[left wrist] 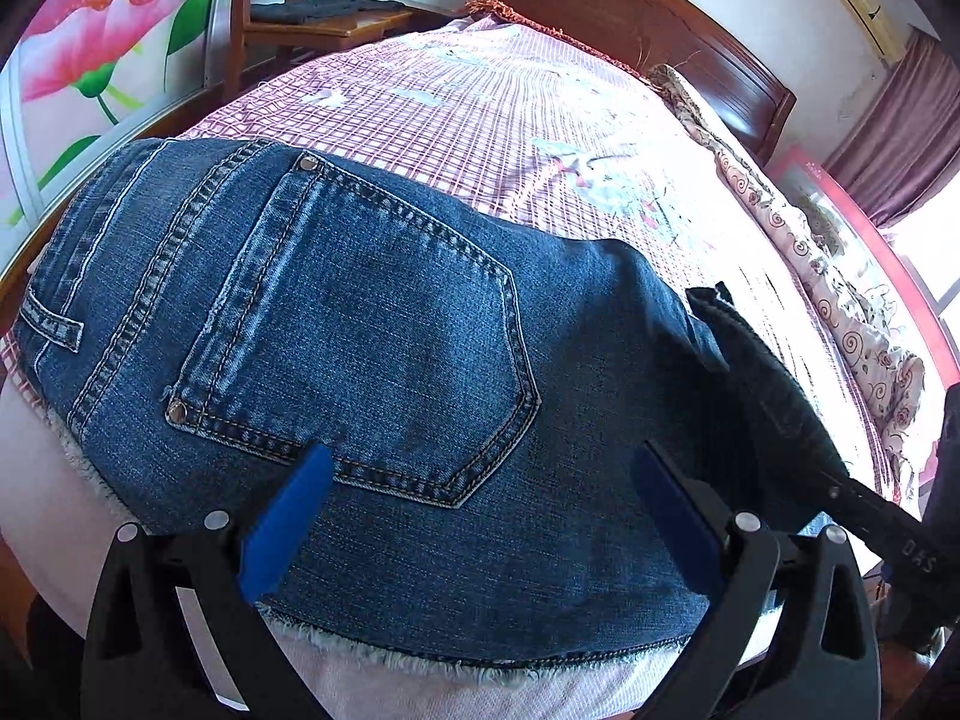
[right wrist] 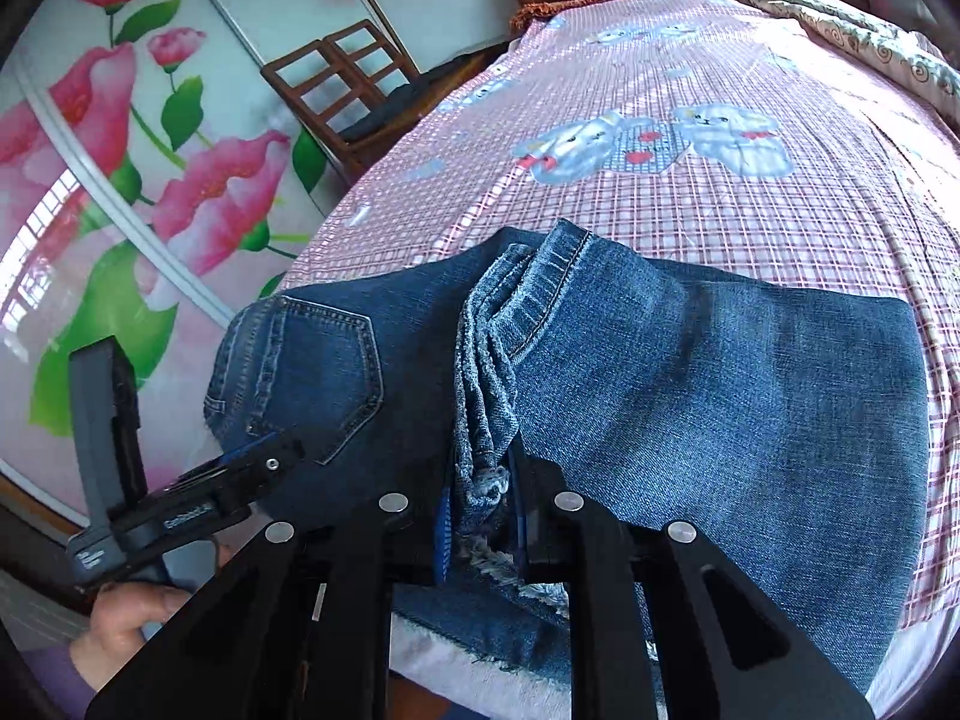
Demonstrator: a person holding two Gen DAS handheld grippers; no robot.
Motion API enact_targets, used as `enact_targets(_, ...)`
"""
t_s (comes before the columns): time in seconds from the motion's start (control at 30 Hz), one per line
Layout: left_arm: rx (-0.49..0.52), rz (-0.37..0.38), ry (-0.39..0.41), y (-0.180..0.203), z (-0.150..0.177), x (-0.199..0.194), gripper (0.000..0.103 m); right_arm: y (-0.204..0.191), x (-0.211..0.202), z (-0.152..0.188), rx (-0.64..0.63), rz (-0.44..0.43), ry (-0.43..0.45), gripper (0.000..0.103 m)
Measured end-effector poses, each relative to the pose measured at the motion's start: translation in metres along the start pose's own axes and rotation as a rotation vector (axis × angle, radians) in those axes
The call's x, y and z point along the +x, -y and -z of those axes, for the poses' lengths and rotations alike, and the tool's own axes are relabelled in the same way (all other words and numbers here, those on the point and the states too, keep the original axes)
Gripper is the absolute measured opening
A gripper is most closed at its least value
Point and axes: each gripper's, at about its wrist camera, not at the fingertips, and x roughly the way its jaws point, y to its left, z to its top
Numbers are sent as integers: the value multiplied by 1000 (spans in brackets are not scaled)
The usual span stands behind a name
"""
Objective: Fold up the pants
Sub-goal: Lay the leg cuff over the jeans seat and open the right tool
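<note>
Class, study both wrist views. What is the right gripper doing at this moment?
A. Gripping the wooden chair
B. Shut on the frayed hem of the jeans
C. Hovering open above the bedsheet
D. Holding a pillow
B. In the right wrist view the right gripper has its fingers closed on the bunched frayed hem of the jeans; the left gripper is open.

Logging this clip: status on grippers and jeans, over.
Left gripper open, over back pocket. Right gripper shut on bunched hems. Jeans partly folded on bed. Nothing blocking.

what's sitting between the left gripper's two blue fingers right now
Only the jeans: the left gripper is open over the back pocket, seen in the left wrist view.
</note>
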Motion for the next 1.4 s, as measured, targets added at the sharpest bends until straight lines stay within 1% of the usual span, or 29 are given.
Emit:
enact_targets(0.07,-6,-4,1,0,-1,1,100,-4,8,1,-36,26,-7,14)
enact_targets(0.1,-7,-4,2,0,-3,1,100,-3,19,2,-39,31,-34,16)
enact_targets(0.13,-10,-3,3,0,-5,2,100,2,36,5,-18,13,-82,17)
enact_targets(0.17,-15,-1,2,0,-5,1,100,10,52,12,13,19,-115,19)
enact_targets(0.2,-21,4,-2,-1,-5,1,100,15,57,18,20,-9,-84,22)
enact_targets(0.23,-27,9,-4,-3,-6,0,100,18,53,20,21,-45,-57,23)
enact_targets(0.27,-29,9,-3,-4,-5,-1,100,20,48,18,43,-51,-62,28)
enact_targets(0.3,-27,7,-2,-6,-5,-2,100,21,38,17,80,-49,-68,42)
enact_targets(0.33,-27,3,-4,-7,-4,-3,100,24,22,18,121,-67,-49,43)
enact_targets(0.4,-32,11,-1,-8,-4,-4,100,41,-19,31,252,-168,38,43)
enact_targets(0.43,-29,8,6,-7,-5,-6,100,57,-40,42,352,-211,82,43)
enact_targets(0.5,-8,14,28,1,-6,-10,100,92,-74,76,569,-302,159,44)
enact_targets(0.53,1,33,39,7,-7,-12,100,107,-86,96,653,-305,181,44)
enact_targets(0.6,20,92,46,26,-9,-14,100,127,-97,130,781,-321,183,44)
enact_targets(0.67,70,149,47,51,-12,-13,100,138,-102,155,863,-299,185,44)
enact_targets(0.7,104,165,51,65,-12,-12,100,141,-102,163,880,-284,180,44)
enact_targets(0.77,176,183,44,91,-11,-6,100,138,-101,166,850,-243,167,44)
enact_targets(0.83,224,190,15,110,-6,3,100,130,-102,159,789,-248,190,44)
enact_targets(0.9,252,171,-19,122,1,13,100,120,-101,146,685,-158,163,44)
enact_targets(0.97,274,132,-62,128,8,23,100,108,-97,131,544,-48,120,44)
enact_targets(1.03,263,115,-100,126,11,32,100,99,-92,120,445,-6,89,44)
enact_targets(1.1,244,91,-135,120,14,41,100,95,-91,109,372,40,97,44)
enact_targets(1.13,231,84,-151,116,16,46,100,96,-92,106,355,45,111,44)
enact_targets(1.17,219,93,-162,112,16,49,100,96,-88,101,350,59,99,44)
enact_targets(1.23,230,94,-150,113,18,48,100,106,-78,100,396,87,42,44)
enact_targets(1.27,238,84,-154,116,19,49,100,110,-78,102,417,78,54,44)
enact_targets(1.33,256,72,-154,117,20,49,100,114,-83,108,432,117,105,43)
enact_targets(1.37,264,68,-152,118,22,50,100,116,-89,112,454,123,141,38)
enact_targets(1.4,272,63,-148,119,23,51,100,116,-94,116,485,126,171,36)
